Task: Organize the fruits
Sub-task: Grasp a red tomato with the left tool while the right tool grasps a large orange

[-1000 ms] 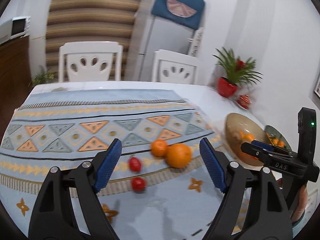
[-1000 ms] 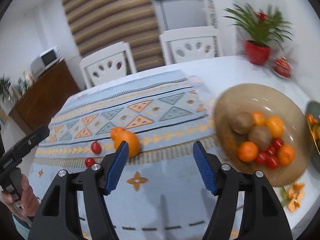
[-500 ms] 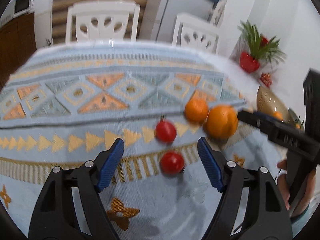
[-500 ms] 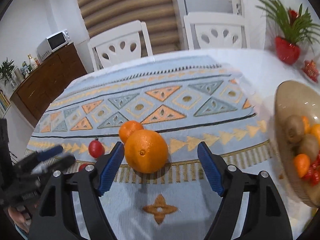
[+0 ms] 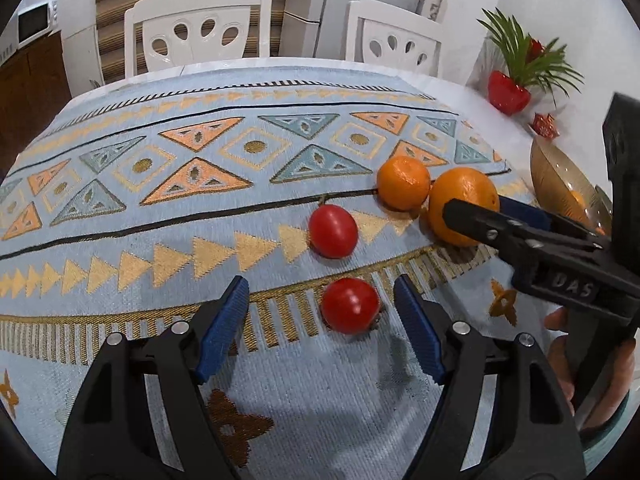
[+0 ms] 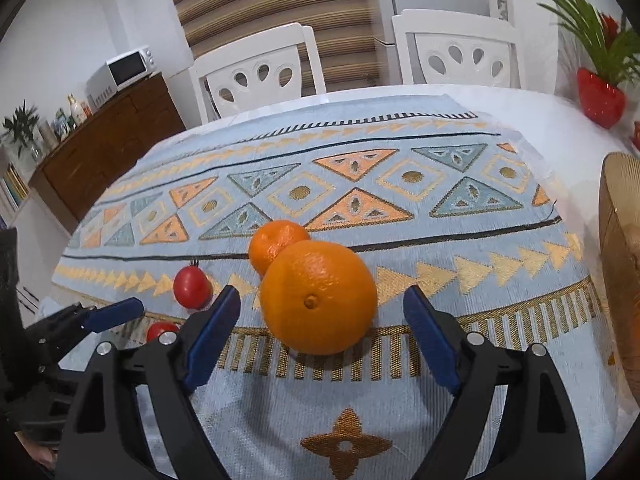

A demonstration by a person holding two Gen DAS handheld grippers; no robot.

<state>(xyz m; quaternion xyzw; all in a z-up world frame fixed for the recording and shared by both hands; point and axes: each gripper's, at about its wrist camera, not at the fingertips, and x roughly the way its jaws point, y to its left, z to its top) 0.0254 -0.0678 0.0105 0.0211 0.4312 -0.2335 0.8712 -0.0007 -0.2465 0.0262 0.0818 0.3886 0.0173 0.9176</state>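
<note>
the patterned cloth [image 5: 168,184] covers most of the table, with a strip of bare white tabletop [image 6: 560,120] showing along its far and right sides. the far half of the cloth is open; the four loose fruits sit together near its fringed front band. at the right rim stands the amber bowl [image 5: 560,176], fruit just visible inside it, and beyond it a red plant pot [image 5: 508,92]. two white chairs [image 5: 200,28] stand behind the far edge.

the left gripper [image 5: 320,320] is low over the cloth with its jaws wide apart, and the near tomato [image 5: 350,306] lies between the blue pads, closer to the right one and touching neither. the second tomato [image 5: 333,231] lies just beyond it, clear of the pads.

the right gripper [image 6: 320,322] is likewise spread wide, straddling the large orange [image 6: 318,298] with a gap on each side. the small mandarin [image 6: 276,242] sits right behind the orange, touching or nearly touching it. in the left view the right gripper reaches in from the right edge, one finger crossing in front of the orange, and the hand [image 5: 576,368] is wrapped around its handle
</note>
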